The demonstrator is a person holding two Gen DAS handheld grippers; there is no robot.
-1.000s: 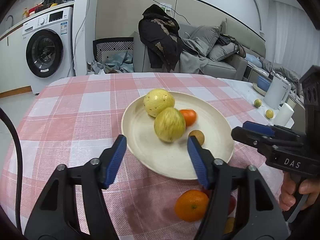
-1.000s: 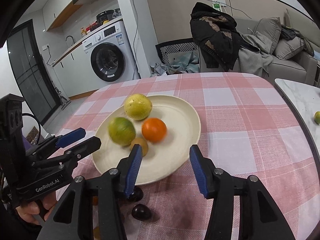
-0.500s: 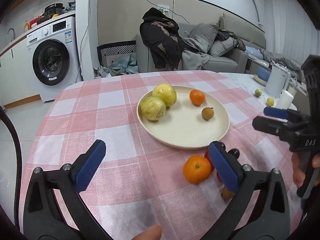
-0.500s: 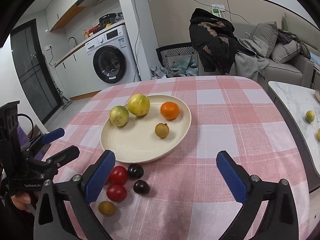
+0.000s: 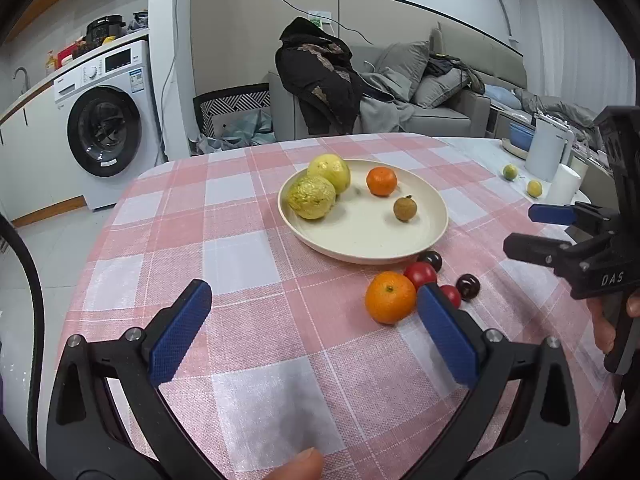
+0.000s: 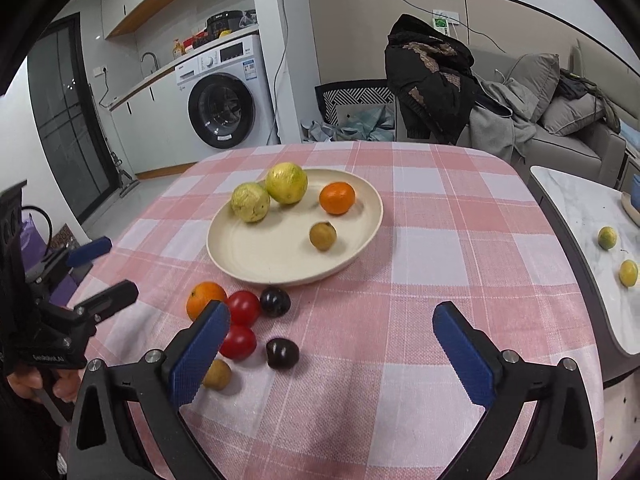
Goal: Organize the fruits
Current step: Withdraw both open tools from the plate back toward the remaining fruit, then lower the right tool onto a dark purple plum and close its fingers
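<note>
A cream plate [image 5: 434,236] [image 6: 360,252] on the pink checked tablecloth holds two yellow-green fruits [image 5: 312,197], a small orange [image 5: 381,181] and a small brown fruit [image 5: 405,208]. In front of the plate lie a loose orange [image 5: 390,297] [image 6: 205,295], two red tomatoes [image 6: 243,307], two dark plums [image 6: 282,353] and a small tan fruit [image 6: 217,375]. My left gripper [image 5: 312,334] is open and empty above the cloth, the loose orange by its right finger. My right gripper [image 6: 332,354] is open and empty above the loose fruits.
A marble side table [image 6: 580,216] at the right carries two small citrus fruits [image 6: 607,237], a white kettle [image 5: 546,152] and a blue bowl. A washing machine [image 6: 224,92], a chair with a dark jacket [image 6: 432,76] and a sofa stand beyond the table.
Both grippers have pulled back from over the plate and opened wide. The loose fruits in front of the plate have come into view.
</note>
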